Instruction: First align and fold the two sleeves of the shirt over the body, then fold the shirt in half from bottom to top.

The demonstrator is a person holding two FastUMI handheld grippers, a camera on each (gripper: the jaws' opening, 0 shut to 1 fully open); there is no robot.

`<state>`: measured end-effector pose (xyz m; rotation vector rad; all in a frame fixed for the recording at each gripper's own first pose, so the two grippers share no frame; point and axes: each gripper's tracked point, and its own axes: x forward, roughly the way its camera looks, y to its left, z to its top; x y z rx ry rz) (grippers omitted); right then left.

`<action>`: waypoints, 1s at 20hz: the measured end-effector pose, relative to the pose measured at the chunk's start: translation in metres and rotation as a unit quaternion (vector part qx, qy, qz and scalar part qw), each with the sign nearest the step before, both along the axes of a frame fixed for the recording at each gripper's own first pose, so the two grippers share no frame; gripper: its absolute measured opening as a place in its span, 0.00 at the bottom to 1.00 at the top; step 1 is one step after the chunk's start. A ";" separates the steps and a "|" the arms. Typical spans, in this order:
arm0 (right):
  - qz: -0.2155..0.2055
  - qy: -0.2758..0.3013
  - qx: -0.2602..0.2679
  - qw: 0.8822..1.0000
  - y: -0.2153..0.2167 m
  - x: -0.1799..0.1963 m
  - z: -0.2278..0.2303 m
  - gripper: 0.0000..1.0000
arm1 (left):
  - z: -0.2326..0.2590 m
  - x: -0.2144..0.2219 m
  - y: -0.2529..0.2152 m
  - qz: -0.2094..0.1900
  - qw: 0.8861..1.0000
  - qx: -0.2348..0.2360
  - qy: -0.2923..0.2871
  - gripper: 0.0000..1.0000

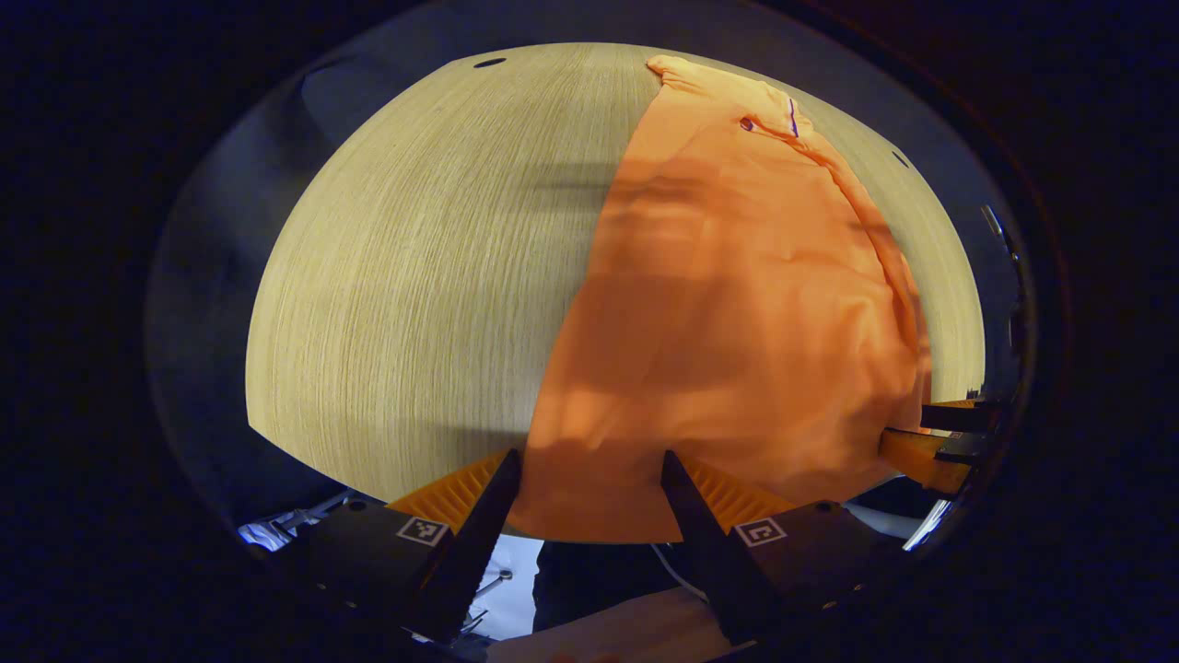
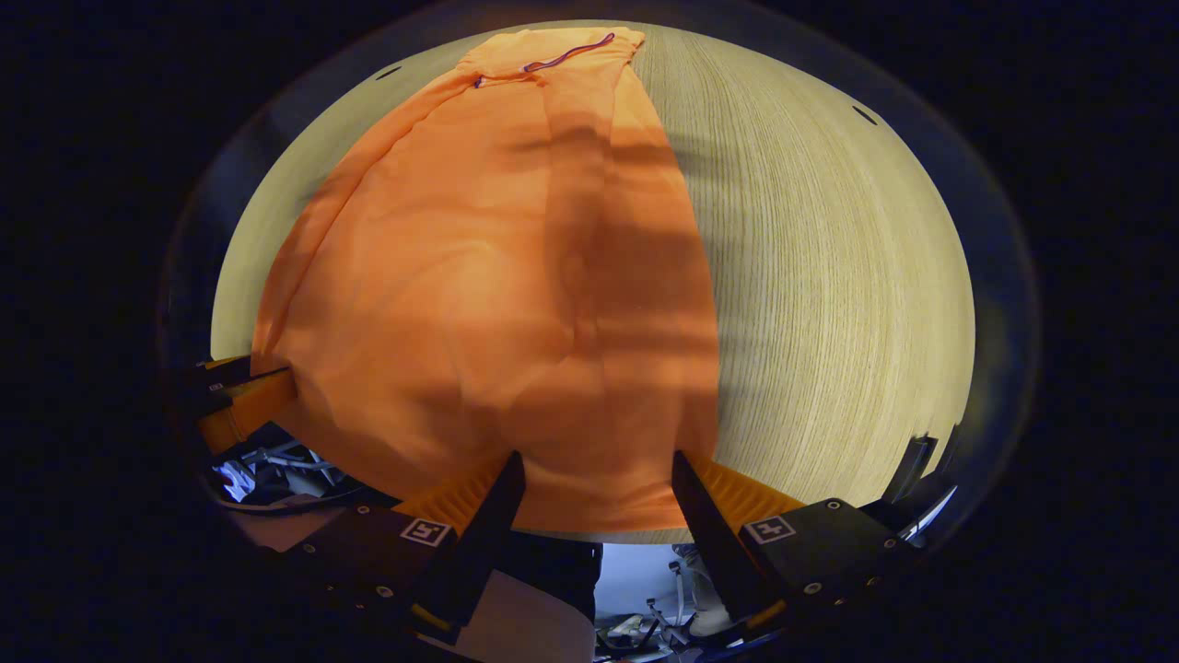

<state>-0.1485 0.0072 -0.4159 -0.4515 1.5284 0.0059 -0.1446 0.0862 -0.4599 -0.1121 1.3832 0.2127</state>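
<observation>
Pale wood-grain tabletop (image 1: 414, 276) carries the orange shirt (image 1: 737, 304), sleeves folded in, running from lower centre to the top of both views, while the left gripper (image 1: 589, 470) and right gripper (image 2: 597, 471) hover spread apart at its near hem, holding nothing.

No readable text, label, brand or number anywhere.

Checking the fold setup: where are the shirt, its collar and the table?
shirt (image 2: 479, 304): right gripper view, middle of the body.
collar (image 2: 562, 51): right gripper view, far end, by the dark trim.
table (image 1: 414, 276): left gripper view, bare wood.
</observation>
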 end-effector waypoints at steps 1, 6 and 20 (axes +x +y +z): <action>0.002 -0.002 0.001 1.000 0.000 0.000 0.000 0.99 | 0.001 0.000 0.000 -0.002 1.000 0.003 -0.014 0.96; -0.006 -0.031 0.009 0.999 -0.001 -0.002 0.001 0.76 | 0.000 0.005 -0.005 -0.036 0.998 0.002 -0.042 0.68; -0.087 -0.022 0.104 0.991 0.013 -0.012 0.004 0.00 | 0.005 0.006 -0.018 -0.004 0.997 -0.083 -0.006 0.01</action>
